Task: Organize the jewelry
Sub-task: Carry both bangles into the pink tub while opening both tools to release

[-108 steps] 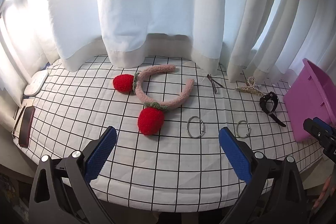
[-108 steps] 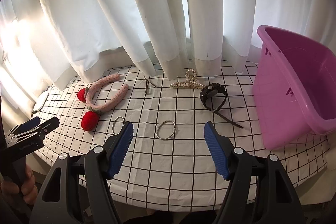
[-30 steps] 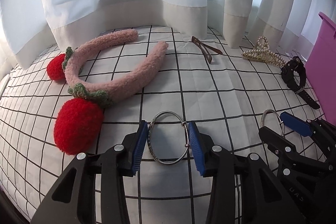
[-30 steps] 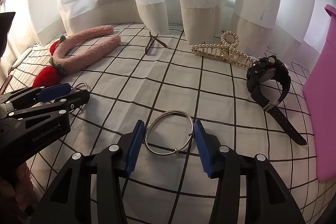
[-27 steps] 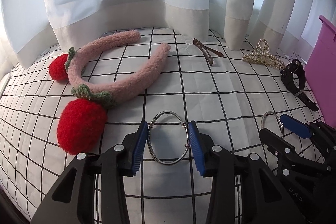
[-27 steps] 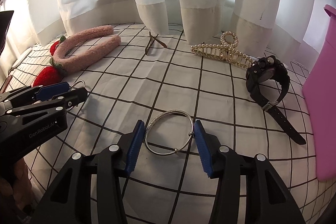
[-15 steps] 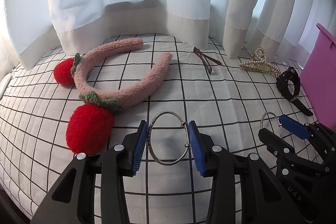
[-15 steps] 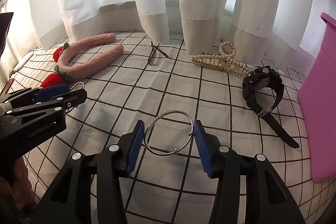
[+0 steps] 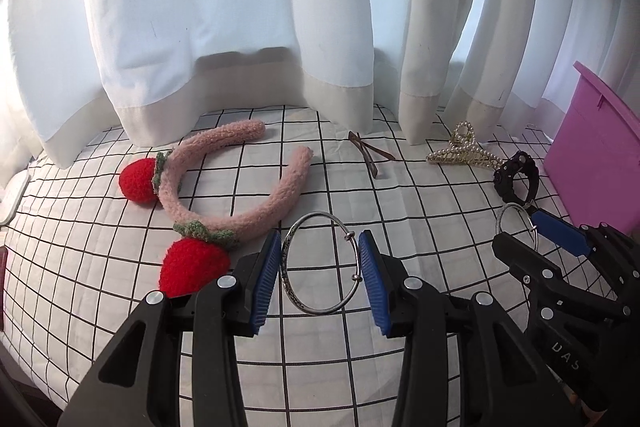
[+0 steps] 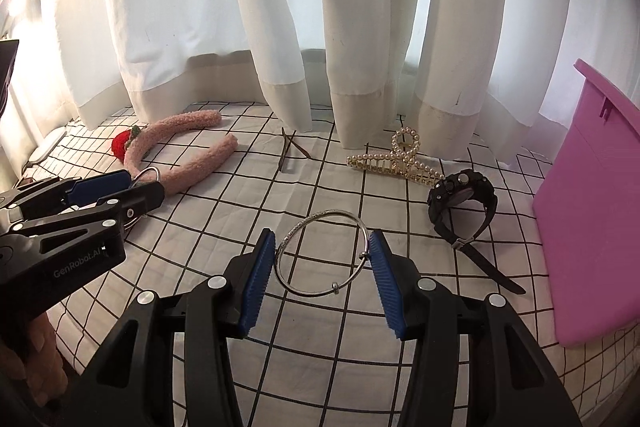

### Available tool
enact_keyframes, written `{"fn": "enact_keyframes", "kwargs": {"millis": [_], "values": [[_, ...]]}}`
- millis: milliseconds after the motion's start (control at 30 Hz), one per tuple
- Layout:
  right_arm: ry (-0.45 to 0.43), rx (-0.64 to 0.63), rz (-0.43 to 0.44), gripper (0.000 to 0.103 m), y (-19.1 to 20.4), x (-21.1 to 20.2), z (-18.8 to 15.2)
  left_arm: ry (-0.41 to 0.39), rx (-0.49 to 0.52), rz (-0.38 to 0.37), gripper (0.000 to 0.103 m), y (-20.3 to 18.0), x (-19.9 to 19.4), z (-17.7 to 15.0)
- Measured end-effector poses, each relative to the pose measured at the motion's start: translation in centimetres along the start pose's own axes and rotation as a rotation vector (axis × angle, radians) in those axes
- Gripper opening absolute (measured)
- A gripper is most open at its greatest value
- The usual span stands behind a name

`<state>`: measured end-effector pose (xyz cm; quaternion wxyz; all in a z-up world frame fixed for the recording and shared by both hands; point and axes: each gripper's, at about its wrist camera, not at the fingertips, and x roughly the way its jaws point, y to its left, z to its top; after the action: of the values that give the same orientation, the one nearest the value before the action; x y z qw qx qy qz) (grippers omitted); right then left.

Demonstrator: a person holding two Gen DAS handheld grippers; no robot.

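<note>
Left gripper (image 9: 320,271) is clamping a silver bangle (image 9: 322,263) between its blue pads, holding it above the checked tablecloth (image 9: 100,267). Right gripper (image 10: 322,273) is doing the same with a second bangle (image 10: 320,253). Farther out, a pink headband (image 9: 236,195) with red strawberries, a black watch (image 10: 464,205), a thin brown clip (image 10: 289,147) and a pearl hair claw (image 10: 396,157) are lying near white curtains (image 10: 280,27). A pink bin (image 10: 592,211) is sitting right of the watch.
</note>
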<state>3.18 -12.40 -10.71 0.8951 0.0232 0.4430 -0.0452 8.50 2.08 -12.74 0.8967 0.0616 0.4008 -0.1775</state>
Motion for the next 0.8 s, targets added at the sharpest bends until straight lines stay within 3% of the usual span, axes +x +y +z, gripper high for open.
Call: {"fn": "enact_keyframes", "kwargs": {"millis": [400, 567, 800], "values": [[-0.132, 0.056, -0.054, 0.047, -2.9, -9.3, 4.2, -0.103, 0.1, -0.064, 0.039, -3.7, -7.2, 3.8], [-0.183, 0.081, -0.091, 0.047, -6.5, -13.1, 5.2, -0.132, 0.123, -0.09, 0.039, -7.1, -9.2, 5.6], [-0.227, 0.085, -0.12, 0.047, -14.3, -17.2, 6.2, -0.176, 0.133, -0.132, 0.039, -14.8, -11.3, 7.8]]}}
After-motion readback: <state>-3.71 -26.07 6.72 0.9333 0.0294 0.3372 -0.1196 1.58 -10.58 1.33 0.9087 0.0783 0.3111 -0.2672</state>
